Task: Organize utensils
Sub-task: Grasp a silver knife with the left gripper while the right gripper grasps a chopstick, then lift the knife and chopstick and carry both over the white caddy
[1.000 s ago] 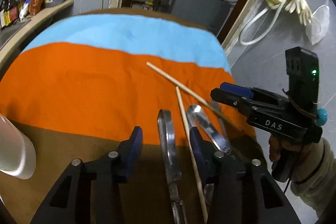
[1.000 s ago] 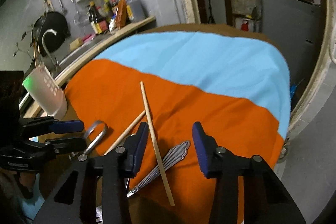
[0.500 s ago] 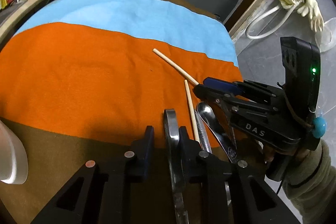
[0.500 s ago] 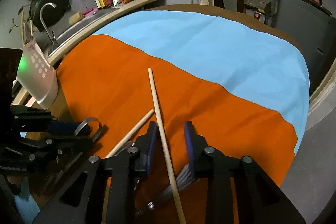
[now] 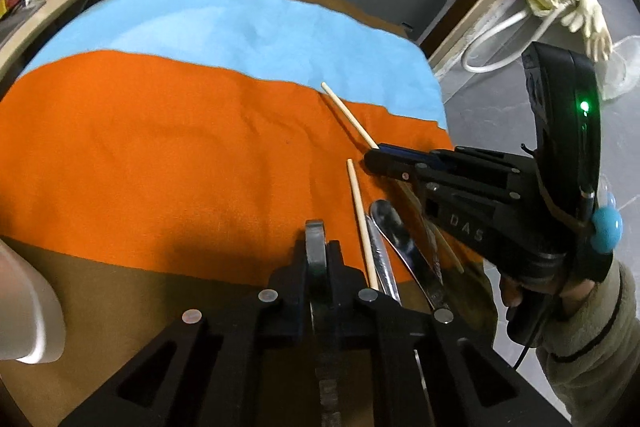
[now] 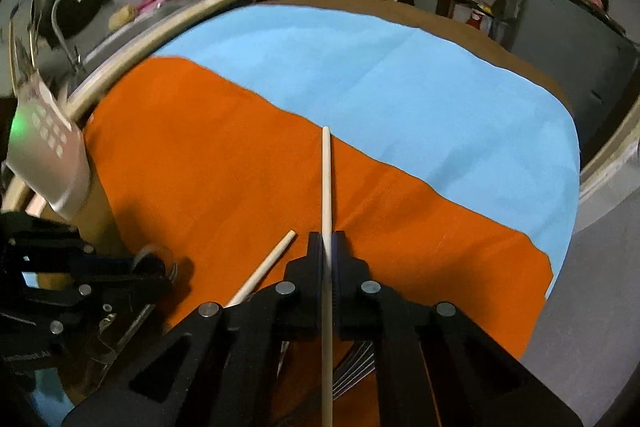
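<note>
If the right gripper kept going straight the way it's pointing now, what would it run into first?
Probably nothing solid: the right gripper, shut on a chopstick, points across bare orange cloth toward the blue cloth. Depth is unclear.

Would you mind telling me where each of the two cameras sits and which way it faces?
Left wrist: on the left gripper, facing along its fingers over the orange cloth; it shows the jaws shut on a metal utensil, and the right gripper with its hand.
Right wrist: on the right gripper, shut on a chopstick; the left gripper shows lower left.
Shared: the cloth, both grippers, both chopsticks.
</note>
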